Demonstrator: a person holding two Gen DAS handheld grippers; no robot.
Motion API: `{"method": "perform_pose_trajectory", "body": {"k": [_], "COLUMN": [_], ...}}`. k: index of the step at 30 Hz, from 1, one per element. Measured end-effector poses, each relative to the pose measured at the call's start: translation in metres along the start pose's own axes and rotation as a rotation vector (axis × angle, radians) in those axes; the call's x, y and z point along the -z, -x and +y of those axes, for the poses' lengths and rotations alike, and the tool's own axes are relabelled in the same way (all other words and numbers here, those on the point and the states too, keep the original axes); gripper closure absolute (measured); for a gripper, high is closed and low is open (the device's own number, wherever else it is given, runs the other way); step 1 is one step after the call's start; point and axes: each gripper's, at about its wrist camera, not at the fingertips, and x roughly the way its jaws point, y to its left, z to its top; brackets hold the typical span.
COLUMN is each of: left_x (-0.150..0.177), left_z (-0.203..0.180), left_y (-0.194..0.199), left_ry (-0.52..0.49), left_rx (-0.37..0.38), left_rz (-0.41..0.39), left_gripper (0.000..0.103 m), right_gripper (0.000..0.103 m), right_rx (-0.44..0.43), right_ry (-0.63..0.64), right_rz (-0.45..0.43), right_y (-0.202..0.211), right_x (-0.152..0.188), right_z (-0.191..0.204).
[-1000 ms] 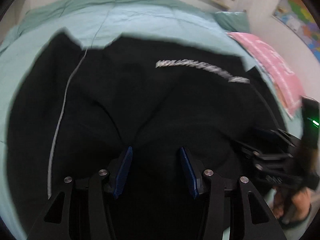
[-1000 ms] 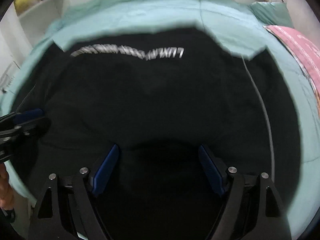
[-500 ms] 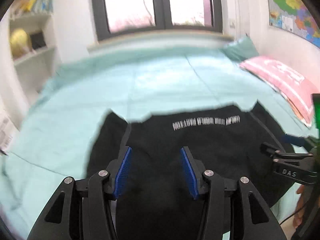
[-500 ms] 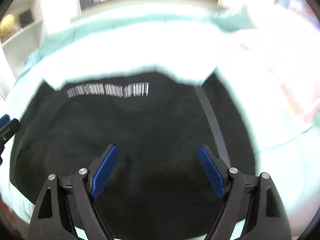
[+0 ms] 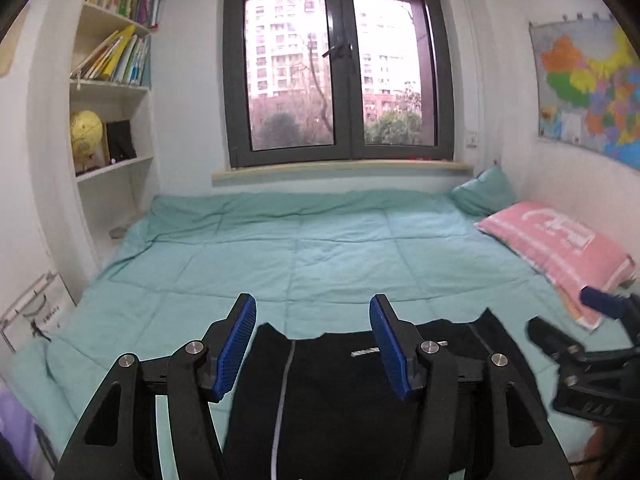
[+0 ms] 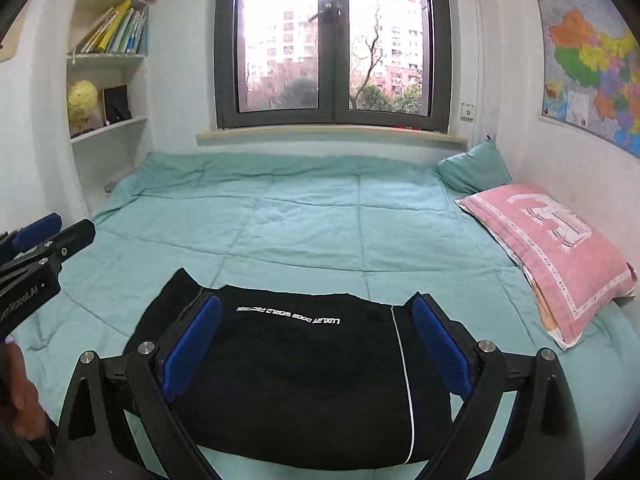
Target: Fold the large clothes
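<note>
A black garment (image 6: 304,376) with white lettering and a thin white stripe lies folded flat at the near edge of the teal bed. It also shows in the left wrist view (image 5: 332,408). My left gripper (image 5: 312,344) is open and empty, held above the garment. My right gripper (image 6: 316,348) is open and empty, also above it. The right gripper shows at the right edge of the left wrist view (image 5: 588,344). The left gripper shows at the left edge of the right wrist view (image 6: 40,248).
The teal quilt (image 6: 312,220) covers the bed up to the window wall. A pink pillow (image 6: 552,248) and a teal pillow (image 6: 472,168) lie at the right. White shelves (image 6: 108,92) with books and a globe stand at the left.
Both grippers have pulled back and up from the garment and tilted to face the room. The garment now lies low in both views. Both stay open.
</note>
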Motion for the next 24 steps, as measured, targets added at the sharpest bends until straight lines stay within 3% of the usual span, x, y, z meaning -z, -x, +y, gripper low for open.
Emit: {"method": "perform_pose_trajectory", "body": {"k": [4,11,24], "left_x": [0.025,0.074,0.086], "left_z": [-0.007,-0.018,-0.030], "left_y": [-0.004,-0.034,-0.040], "left_ry": [0.015,0.005,-0.029], "left_rx": [-0.006,-0.009,-0.010], "left_rz": [0.046,0.215,0.258], "left_gripper": [0.042,0.042,0.042], "right_gripper": [0.006,0.006,0.006], "right_rx": [0.006,-0.009,-0.031], "right_ry": [0.005,-0.049,-0.057], "right_rz": [0.020,0.137,0.217], "right_y": [0.013,-0.022,-0.043], "right_x": [0.012,0.039,0.059], "right_z": [0.009,0.005,-0.004]}}
